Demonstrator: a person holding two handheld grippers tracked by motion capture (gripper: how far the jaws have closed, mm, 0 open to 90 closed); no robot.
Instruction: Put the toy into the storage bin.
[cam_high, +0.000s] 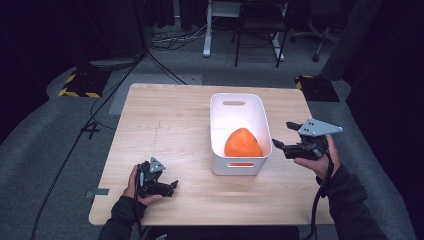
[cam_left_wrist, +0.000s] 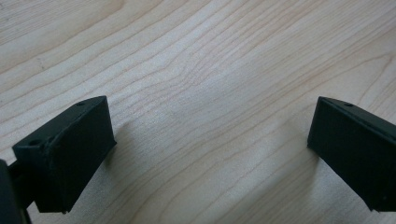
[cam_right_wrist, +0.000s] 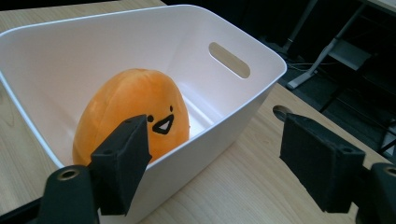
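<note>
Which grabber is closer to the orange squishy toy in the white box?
The right gripper. It sits open just beside the white bin that holds the orange plush toy. The left gripper, also open, is out over bare table, farther from the toy.

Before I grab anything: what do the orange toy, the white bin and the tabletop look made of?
Orange toy: soft plush, judging by its matte fuzzy nap and stitched face. White bin: likely moulded plastic, smooth with a slight sheen and a cut-out handle. Tabletop: pale wood or wood-look laminate, with visible grain lines.
</note>
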